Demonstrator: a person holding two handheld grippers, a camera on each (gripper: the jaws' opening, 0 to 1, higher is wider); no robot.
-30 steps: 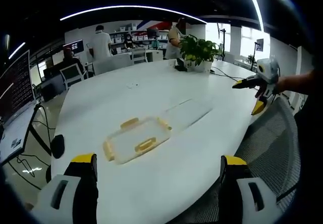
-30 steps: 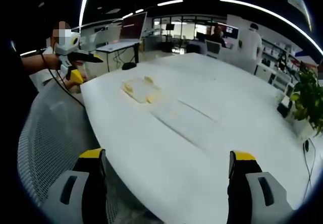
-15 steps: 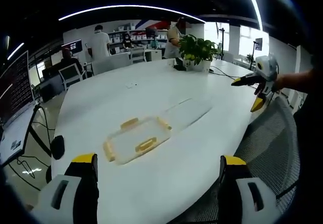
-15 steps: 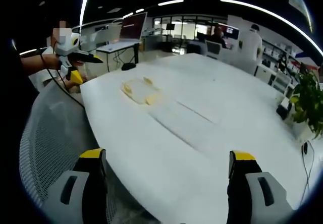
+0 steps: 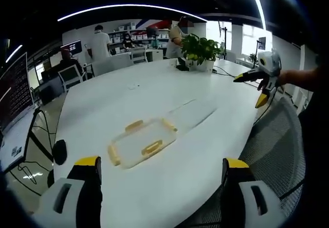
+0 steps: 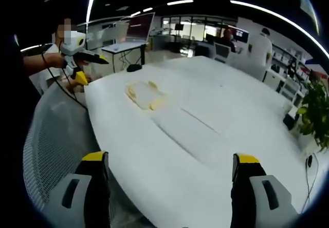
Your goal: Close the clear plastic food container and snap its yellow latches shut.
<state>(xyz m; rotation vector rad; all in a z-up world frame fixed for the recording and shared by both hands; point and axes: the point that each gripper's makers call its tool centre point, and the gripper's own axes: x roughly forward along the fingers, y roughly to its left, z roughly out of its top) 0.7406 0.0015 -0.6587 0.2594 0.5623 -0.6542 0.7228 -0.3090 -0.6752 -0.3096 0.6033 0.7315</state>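
Note:
A clear plastic container part (image 5: 141,143) with yellow latches (image 5: 152,147) lies flat on the white table (image 5: 128,99), ahead of my left gripper (image 5: 160,162), whose jaws stand wide apart with nothing between them. A second clear flat piece (image 5: 190,114) lies right beside it. In the right gripper view the latched part (image 6: 144,95) sits far up the table and the clear piece (image 6: 190,130) nearer. My right gripper (image 6: 170,157) is open and holds nothing. Each gripper is held in the air off the table's edge: the right gripper (image 5: 252,89) and the left gripper (image 6: 88,69).
A potted plant (image 5: 200,51) and cables stand at the table's far end. A mesh chair (image 5: 272,146) is by the near edge. A laptop (image 6: 136,30) sits on another desk. People and office chairs (image 5: 72,74) are in the background.
Both views have drifted slightly with the hands. The container parts lie where they were, and both grippers remain open in the air.

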